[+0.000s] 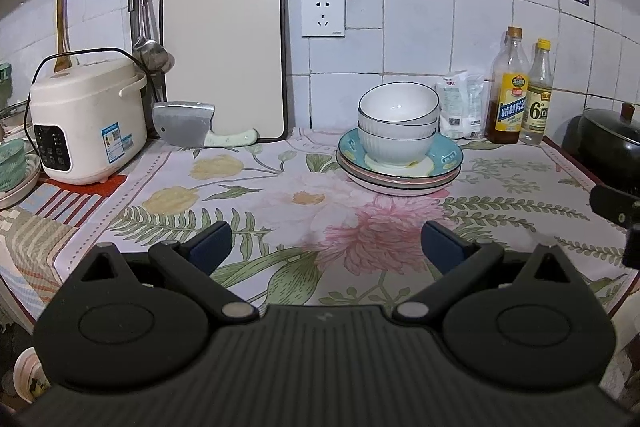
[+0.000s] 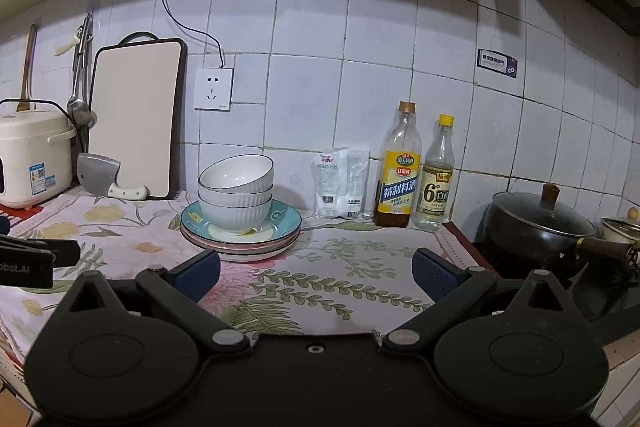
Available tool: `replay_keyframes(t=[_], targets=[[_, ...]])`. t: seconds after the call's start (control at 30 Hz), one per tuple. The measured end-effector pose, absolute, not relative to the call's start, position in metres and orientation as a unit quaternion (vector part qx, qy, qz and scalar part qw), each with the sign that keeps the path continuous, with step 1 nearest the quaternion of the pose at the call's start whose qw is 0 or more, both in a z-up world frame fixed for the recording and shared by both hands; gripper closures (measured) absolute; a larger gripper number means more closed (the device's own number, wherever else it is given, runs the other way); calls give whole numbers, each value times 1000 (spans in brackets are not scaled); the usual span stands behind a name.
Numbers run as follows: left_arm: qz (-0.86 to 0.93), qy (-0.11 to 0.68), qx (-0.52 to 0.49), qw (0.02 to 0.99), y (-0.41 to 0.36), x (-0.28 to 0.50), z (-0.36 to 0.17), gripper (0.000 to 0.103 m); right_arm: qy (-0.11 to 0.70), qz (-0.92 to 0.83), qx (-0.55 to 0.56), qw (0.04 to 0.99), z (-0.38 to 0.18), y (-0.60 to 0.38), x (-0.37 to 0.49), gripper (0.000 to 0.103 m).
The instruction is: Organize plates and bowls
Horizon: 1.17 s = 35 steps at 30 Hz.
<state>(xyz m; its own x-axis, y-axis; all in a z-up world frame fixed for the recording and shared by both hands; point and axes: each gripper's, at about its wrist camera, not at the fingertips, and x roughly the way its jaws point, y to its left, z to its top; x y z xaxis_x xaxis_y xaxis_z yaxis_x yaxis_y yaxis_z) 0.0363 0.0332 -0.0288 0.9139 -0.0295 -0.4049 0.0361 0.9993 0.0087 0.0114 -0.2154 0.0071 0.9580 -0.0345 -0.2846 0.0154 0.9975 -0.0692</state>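
Observation:
White ribbed bowls [image 1: 397, 125] are nested in a stack on a teal plate [image 1: 444, 157], which tops a stack of plates on the floral cloth near the wall. The same bowls [image 2: 236, 193] and plates [image 2: 280, 227] show in the right wrist view. My left gripper [image 1: 326, 247] is open and empty, well in front of the stack. My right gripper [image 2: 316, 275] is open and empty, in front and to the right of the stack. The left gripper's body [image 2: 28, 259] shows at the right view's left edge.
A rice cooker [image 1: 86, 123], cleaver [image 1: 188, 125] and cutting board [image 1: 224, 55] stand at the left. Two bottles [image 1: 524, 91] and salt bags [image 1: 460, 103] stand right of the stack. A black lidded pot [image 2: 540, 227] sits on the stove at the far right.

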Motion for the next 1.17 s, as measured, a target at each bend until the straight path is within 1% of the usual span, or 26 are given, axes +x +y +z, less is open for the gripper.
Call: replay_keyframes(t=[0.17, 0.33, 0.63, 1.17], targets=[[-14, 204, 9, 979, 33, 35, -30, 1, 148, -17, -33, 988, 6, -213, 12, 0], [-10, 201, 11, 979, 35, 35, -31, 1, 183, -5, -17, 983, 10, -212, 11, 0], [-8, 190, 21, 982, 32, 30, -30, 1, 184, -13, -17, 983, 8, -213, 11, 0], [-19, 199, 18, 980, 35, 32, -32, 1, 191, -17, -20, 981, 6, -211, 14, 0]])
